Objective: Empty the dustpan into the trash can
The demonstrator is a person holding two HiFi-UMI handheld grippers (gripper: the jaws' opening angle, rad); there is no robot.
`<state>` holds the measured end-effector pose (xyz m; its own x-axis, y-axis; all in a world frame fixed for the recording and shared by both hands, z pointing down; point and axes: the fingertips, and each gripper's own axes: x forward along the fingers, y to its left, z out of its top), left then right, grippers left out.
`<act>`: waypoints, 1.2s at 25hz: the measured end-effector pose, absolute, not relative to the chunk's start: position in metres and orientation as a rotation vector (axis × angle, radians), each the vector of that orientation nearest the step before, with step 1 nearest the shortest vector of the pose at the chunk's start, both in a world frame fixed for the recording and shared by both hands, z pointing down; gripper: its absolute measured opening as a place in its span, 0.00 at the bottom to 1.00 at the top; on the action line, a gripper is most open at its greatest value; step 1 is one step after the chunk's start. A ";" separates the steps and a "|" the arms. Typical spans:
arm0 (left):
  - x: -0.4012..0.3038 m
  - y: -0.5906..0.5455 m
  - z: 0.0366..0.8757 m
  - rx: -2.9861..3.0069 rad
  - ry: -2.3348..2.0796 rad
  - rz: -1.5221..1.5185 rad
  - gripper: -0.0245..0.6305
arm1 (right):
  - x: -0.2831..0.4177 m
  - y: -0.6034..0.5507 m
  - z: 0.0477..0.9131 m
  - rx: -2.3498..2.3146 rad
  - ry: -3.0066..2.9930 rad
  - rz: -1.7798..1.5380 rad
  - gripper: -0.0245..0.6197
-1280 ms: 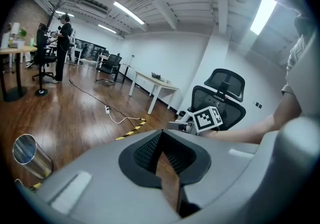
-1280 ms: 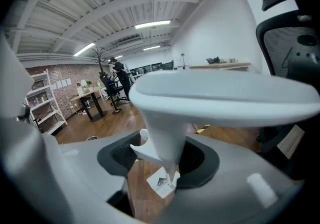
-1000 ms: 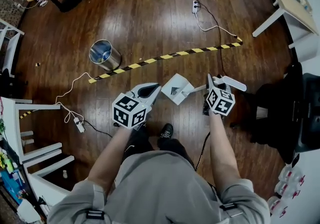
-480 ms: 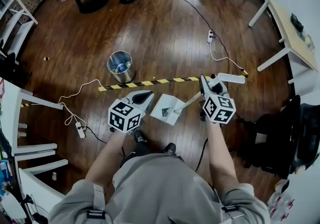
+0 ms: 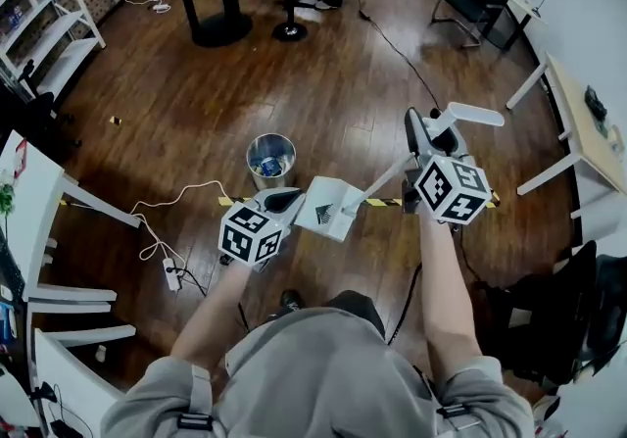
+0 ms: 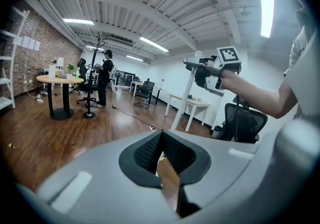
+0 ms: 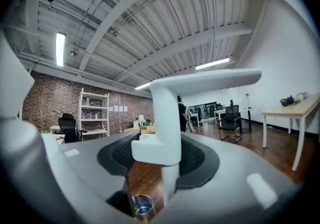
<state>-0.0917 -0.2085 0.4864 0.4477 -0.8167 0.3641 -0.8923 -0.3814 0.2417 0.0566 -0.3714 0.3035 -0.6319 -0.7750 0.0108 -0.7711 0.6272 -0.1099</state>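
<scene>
While cylindrical, shiny metal trash can (image 5: pixel 268 180).

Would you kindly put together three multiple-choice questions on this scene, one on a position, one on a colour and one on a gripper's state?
1. In the head view, where does the trash can show relative to the dustpan?
A. Above and to the left of it.
B. To the right of it.
C. Below it, at the picture's bottom edge.

2. What colour is the dustpan?
A. Red.
B. White.
C. Black.

3. What is between the jaws of the right gripper?
A. Nothing.
B. A cable.
C. The dustpan's handle.

Answers:
1 A, the can's round rim lies up and left of the pan.
2 B, the pan shows plain white against the dark wood.
3 C, the right gripper view shows the pads closed on the white handle.
</scene>
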 end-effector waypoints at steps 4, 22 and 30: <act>-0.123 -0.213 0.491 2.274 -1.479 0.251 0.04 | -0.009 -0.404 0.279 -1.254 2.828 -0.102 0.35; -0.234 -0.305 0.491 2.081 -1.708 0.212 0.04 | -0.181 -0.504 0.267 -0.937 2.910 -0.064 0.35; -0.277 -0.312 0.507 1.985 -1.759 0.199 0.04 | -0.236 -0.537 0.311 -0.966 2.983 -0.063 0.35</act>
